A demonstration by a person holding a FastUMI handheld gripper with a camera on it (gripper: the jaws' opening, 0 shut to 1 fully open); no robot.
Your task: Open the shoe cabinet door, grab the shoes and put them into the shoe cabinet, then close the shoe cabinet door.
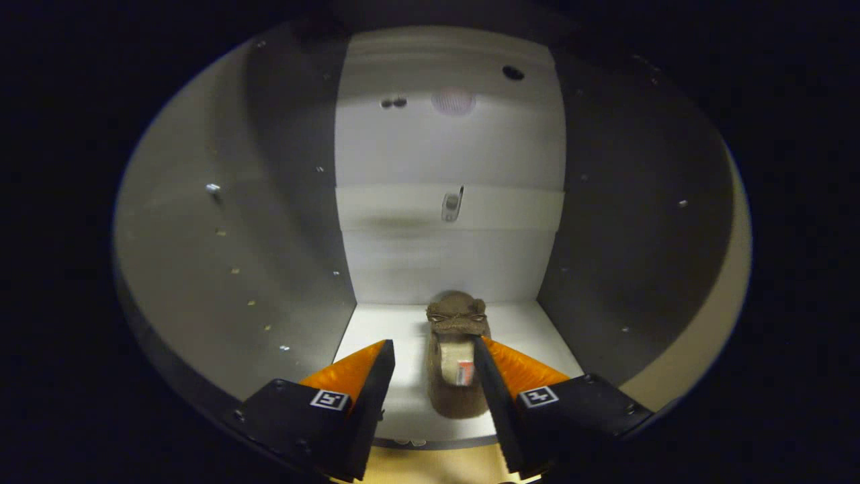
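Left to right, looking into the white shoe cabinet [450,154]:

- 9 o'clock: left side wall, white panel, half lit and half in shadow, with a row of small shelf-pin holes and one metal shelf pin [213,189] near its front edge.
- 12 o'clock: back panel, white, brightly lit. On it two small dark screw heads [394,103], a dark round hole [512,72] further right, and a faint round pinkish patch between them. Lower down a horizontal white rail crosses the back with a small metal bracket [452,205] at its centre.
- Centre to 6 o'clock: brown suede lace-up shoe [457,363] standing on the white cabinet floor [376,329], toe toward the back panel, heel toward the camera, pale lining showing in the opening with a small orange tag inside.
- Tongs [433,349]: open, fingers spread wide. Left finger stands clear of the shoe with white floor showing between. Right finger lies against or just beside the shoe's right flank; contact can't be confirmed. Shoe sits between the fingers, closer to the right one, not clamped.
- 3 o'clock: right side wall, in shadow, small pin holes, pale front edge catching light.
- 6 o'clock, below the fingers: front lip of the cabinet floor, tan surface beneath.
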